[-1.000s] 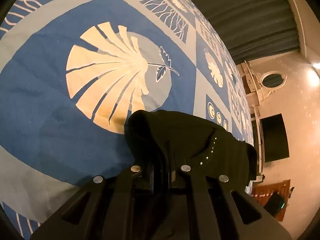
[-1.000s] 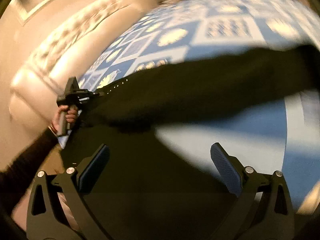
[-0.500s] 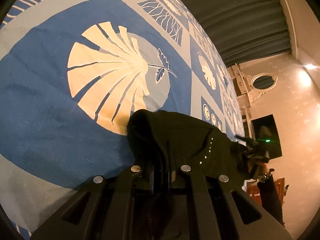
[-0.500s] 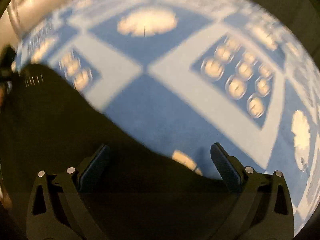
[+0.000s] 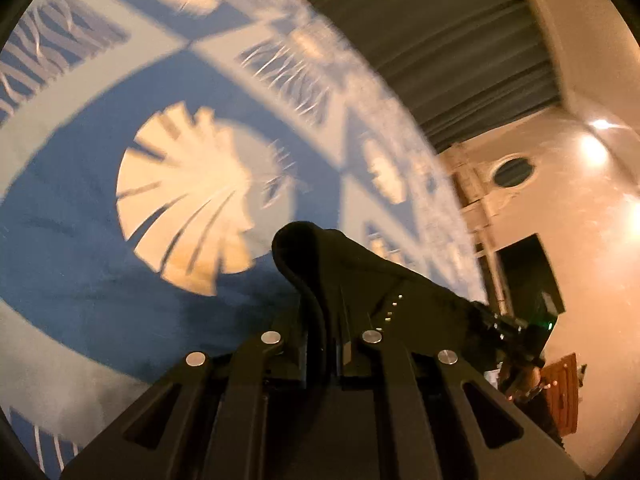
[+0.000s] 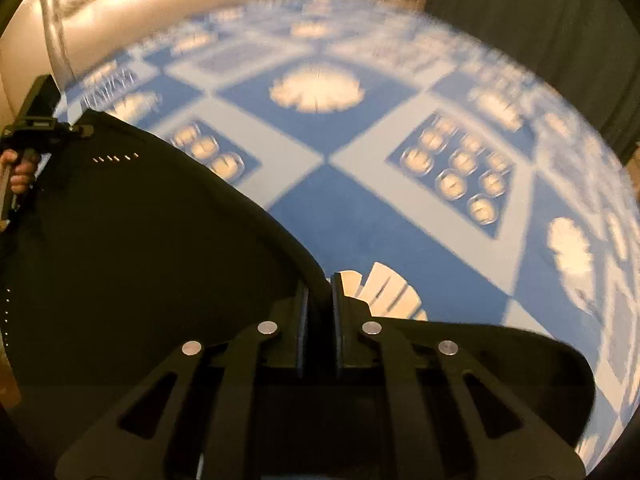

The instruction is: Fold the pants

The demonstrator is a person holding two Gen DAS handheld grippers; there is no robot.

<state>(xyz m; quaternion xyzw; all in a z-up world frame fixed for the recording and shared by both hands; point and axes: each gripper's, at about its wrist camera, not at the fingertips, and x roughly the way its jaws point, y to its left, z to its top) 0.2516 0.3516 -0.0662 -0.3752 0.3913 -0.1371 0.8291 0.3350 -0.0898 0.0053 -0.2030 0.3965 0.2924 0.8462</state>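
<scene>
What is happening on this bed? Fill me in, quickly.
A person is folding dark pants over a blue patterned bedspread, with a handheld claw in each hand. The left claw is shut on one part of the fabric, the right claw on another edge. The pants hang stretched between them, mid-fold.

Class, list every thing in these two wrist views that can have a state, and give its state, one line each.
Left gripper: shut on the black pants.
Right gripper: shut on the black pants' edge.
Black pants: held up between both grippers, spread wide, not folded.
Blue patterned bedspread: spread flat beneath.
Grey curtain: drawn.
</scene>
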